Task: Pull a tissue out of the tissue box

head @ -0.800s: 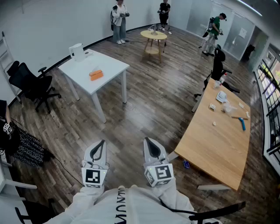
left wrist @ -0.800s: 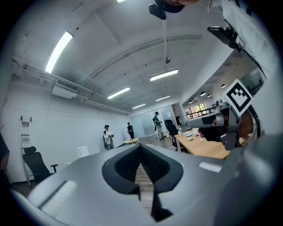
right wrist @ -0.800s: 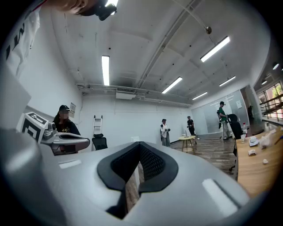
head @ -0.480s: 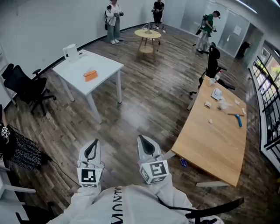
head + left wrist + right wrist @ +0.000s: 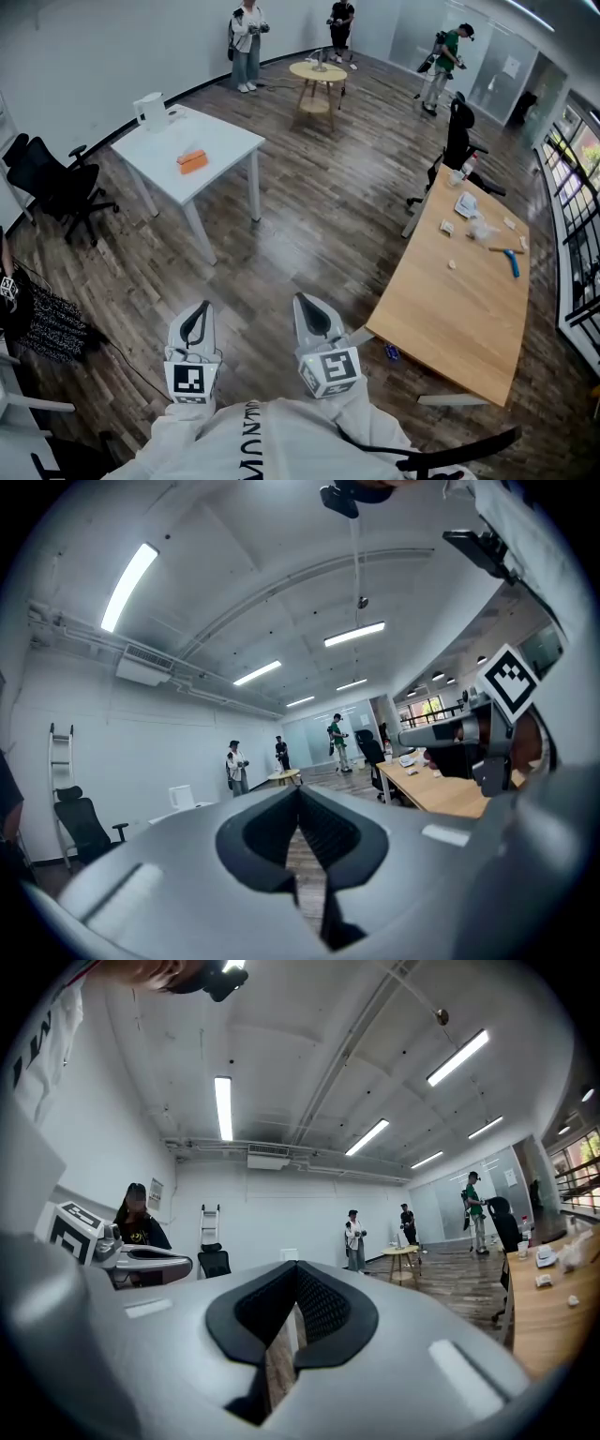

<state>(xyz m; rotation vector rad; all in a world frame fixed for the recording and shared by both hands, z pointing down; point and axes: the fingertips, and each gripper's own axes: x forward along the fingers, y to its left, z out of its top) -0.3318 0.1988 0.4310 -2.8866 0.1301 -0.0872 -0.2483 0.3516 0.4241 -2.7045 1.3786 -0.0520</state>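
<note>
The head view has slid a little. The left gripper point(image 5: 201, 311) and right gripper point(image 5: 307, 305) now sit slightly further left in frame, and so does the white table point(image 5: 225, 145) ahead of them. Far beyond the right gripper, the person in green point(image 5: 442, 58) seems to have stepped leftward.

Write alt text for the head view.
The left gripper and right gripper, both shut and empty, are held level above a wood floor. Ahead stands a white table bearing an orange box; a long wooden table lies right.
</note>
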